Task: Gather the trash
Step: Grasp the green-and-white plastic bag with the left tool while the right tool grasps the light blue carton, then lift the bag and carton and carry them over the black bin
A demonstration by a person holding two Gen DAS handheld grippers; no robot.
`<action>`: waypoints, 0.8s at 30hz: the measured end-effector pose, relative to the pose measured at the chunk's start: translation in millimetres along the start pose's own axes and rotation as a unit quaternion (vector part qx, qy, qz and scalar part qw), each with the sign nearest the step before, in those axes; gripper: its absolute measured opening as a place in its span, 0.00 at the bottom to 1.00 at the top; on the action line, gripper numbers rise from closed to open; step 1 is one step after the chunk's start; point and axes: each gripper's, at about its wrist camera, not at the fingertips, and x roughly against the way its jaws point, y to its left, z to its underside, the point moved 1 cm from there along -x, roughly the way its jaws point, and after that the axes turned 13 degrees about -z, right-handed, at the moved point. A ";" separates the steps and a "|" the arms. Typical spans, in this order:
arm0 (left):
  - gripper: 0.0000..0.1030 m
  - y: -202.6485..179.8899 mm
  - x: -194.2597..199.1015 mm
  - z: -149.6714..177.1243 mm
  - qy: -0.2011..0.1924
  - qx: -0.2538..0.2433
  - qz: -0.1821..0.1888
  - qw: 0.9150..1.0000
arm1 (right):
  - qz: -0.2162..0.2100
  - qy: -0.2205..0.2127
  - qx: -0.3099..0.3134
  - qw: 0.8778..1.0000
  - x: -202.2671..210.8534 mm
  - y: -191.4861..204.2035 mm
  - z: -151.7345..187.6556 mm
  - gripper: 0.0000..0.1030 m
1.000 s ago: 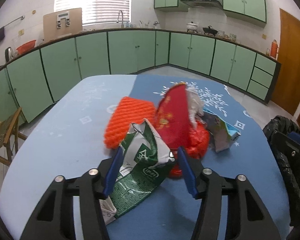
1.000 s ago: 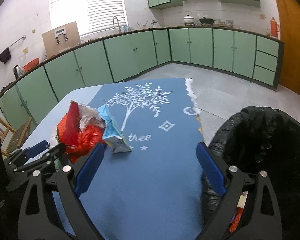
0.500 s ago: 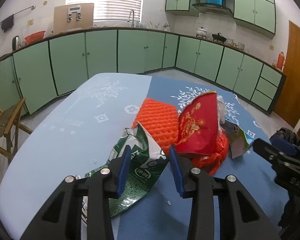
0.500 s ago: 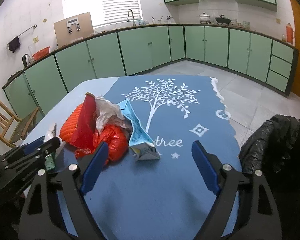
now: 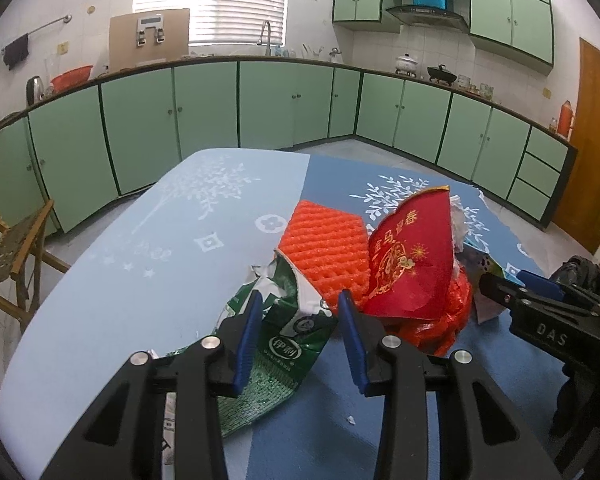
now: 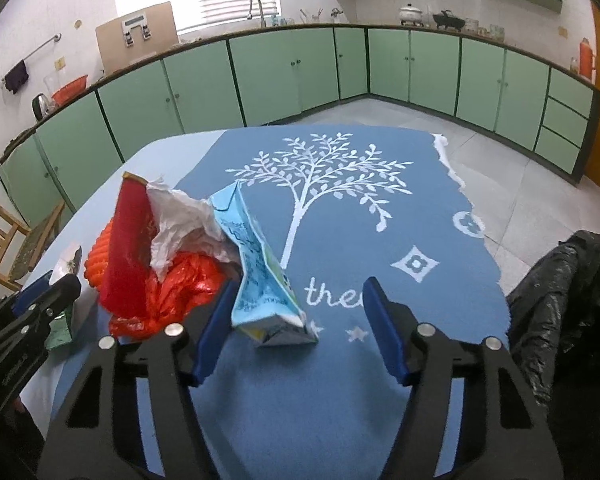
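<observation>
The left gripper (image 5: 298, 322) has its blue pads either side of the crumpled green milk carton (image 5: 284, 344), the left pad against it, the right one just clear; whether it is truly pinched I cannot tell from here. Its jaws closed in a moment ago and now hold steady. From this side you see the orange ridged foam (image 5: 326, 246) behind the carton, and the red printed envelope (image 5: 412, 264) standing up over a red plastic bag (image 5: 444, 320).

Over on the right camera, things the left one barely catches: a crushed light-blue carton (image 6: 260, 276) leaning on the dark blue tablecloth (image 6: 380, 412), white crumpled paper (image 6: 184, 224) tucked behind the envelope, and the black bin bag (image 6: 568, 292) at the table's right edge. The right gripper (image 6: 296, 328) has just been narrowing, jaws apart, blue carton between them, neither pad pressing on it.
</observation>
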 end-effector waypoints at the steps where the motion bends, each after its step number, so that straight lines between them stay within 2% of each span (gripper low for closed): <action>1: 0.37 0.2 -0.7 0.2 0.001 0.001 -0.002 1.000 | -0.001 0.003 0.000 1.000 -2.2 -0.3 -1.1 0.56; 3: 0.37 1.3 -2.0 0.3 0.003 0.004 -0.009 1.000 | -0.003 0.014 -0.001 1.000 -7.3 -1.2 -2.6 0.50; 5: 0.37 2.5 -3.5 0.1 0.004 0.004 -0.016 1.000 | -0.011 0.026 -0.005 1.000 -12.6 -3.0 -2.7 0.31; 6: 0.37 3.7 -4.2 -0.1 0.004 0.004 -0.017 1.000 | -0.014 0.030 -0.007 0.999 -14.4 -4.8 -3.4 0.27; 17: 0.36 15.6 7.1 -5.1 -0.005 0.014 -0.024 1.000 | -0.007 -0.011 -0.006 1.000 23.1 -4.0 -8.8 0.26; 24: 0.36 9.9 16.2 -5.2 -0.006 0.006 -0.010 1.000 | 0.011 0.011 -0.018 1.000 27.4 -13.1 6.9 0.26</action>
